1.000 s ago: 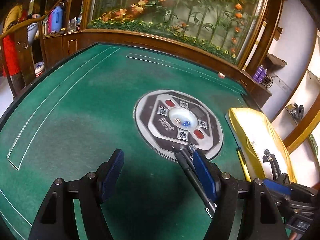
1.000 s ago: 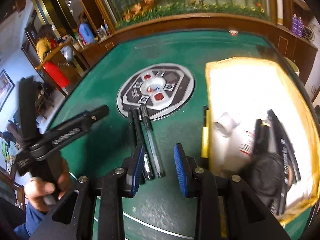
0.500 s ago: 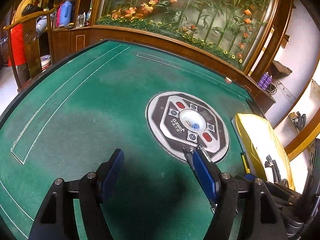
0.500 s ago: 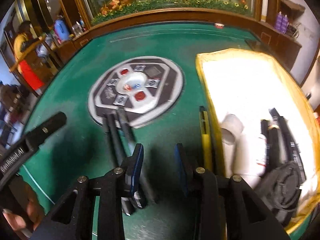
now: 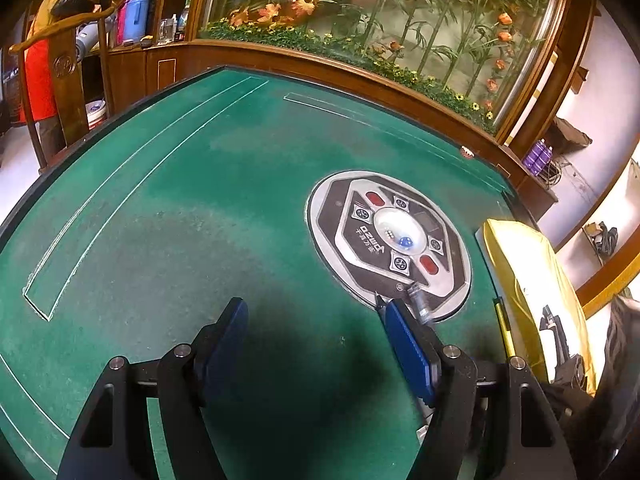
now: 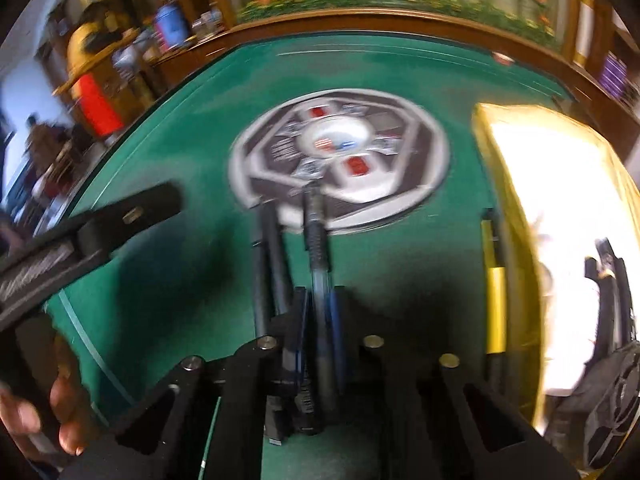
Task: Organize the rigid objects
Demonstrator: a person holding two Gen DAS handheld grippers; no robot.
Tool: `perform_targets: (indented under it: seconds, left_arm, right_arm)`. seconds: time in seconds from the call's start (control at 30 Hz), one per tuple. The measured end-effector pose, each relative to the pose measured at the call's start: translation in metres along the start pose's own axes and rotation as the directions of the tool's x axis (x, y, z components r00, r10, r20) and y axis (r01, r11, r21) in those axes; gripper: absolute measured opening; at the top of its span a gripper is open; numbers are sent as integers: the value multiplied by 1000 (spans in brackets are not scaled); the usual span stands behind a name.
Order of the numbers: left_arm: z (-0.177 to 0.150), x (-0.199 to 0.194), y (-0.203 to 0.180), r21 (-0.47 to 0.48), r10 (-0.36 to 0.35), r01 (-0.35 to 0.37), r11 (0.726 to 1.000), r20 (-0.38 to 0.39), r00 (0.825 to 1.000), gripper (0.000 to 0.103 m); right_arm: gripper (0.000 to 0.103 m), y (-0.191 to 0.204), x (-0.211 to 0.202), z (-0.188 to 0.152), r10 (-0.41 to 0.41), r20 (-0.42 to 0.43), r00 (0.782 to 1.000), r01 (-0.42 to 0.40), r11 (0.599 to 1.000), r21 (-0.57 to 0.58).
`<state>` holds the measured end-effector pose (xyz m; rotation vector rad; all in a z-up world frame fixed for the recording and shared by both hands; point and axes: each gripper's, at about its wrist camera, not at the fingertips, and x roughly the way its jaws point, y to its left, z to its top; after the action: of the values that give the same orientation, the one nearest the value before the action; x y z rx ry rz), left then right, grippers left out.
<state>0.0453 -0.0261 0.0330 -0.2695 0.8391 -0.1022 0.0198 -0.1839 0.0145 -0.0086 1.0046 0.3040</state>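
Observation:
Three pens lie side by side on the green felt, tips toward the round centre panel (image 6: 340, 160). My right gripper (image 6: 320, 300) is shut on the clear-barrelled pen (image 6: 316, 240), the rightmost of them. The two black pens (image 6: 266, 264) lie just left of its fingers. The right wrist view is blurred. My left gripper (image 5: 316, 312) hangs open over bare felt, nothing between its fingers. The clear pen's tip (image 5: 416, 302) shows just behind its right finger (image 5: 404, 340).
A yellow tray (image 6: 520, 152) with a white inside stands on the right and holds several black items (image 6: 608, 288). A yellow pen (image 6: 494, 280) lies along its left side. A hand (image 6: 64, 412) holds the left gripper. A wooden rail edges the table.
The right gripper came down and forward over the pens, and its jaws closed on the clear-barrelled one. The left gripper stayed open and hardly moved.

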Motion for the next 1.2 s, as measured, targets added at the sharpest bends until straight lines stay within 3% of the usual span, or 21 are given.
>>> perform_targets:
  seconds: [0.17,0.37,0.47,0.57,0.63,0.73,1.2]
  left_arm:
    - [-1,2,1,5,12,-12,1000,-8,1000,75]
    - [-13,0,1,30,-21,23,999,-62,998,75]
    - [-23,-10,-9,69,-19,23,997,-70,997,74]
    - [-34,-19,-20,119,26,-19,993,-58,998,62]
    - [-41,-18,-25,145,52,-41,989,-72,996,48]
    - [-47,-11,-30,161,81,-64,985,-100,992,37]
    - [-52,-13,-58,202,87,-63,977,-113,990,37]
  right_arm:
    - [8,12,-6,-12,39,8,999,-38,998,-59]
    - [8,-18,-21,-22,13,39,999,-14,1000,17]
    - [8,-32,-19,-26,54,49,997,-56,997,51]
    - [8,-36,-17,-27,80,63,995,-84,995,57]
    - [8,-37,-17,-28,90,74,993,-94,994,53]
    - [8,-41,-16,-28,115,79,990,-119,992,49]
    - [8,-38,-21,-32,118,83,989,-120,993,14]
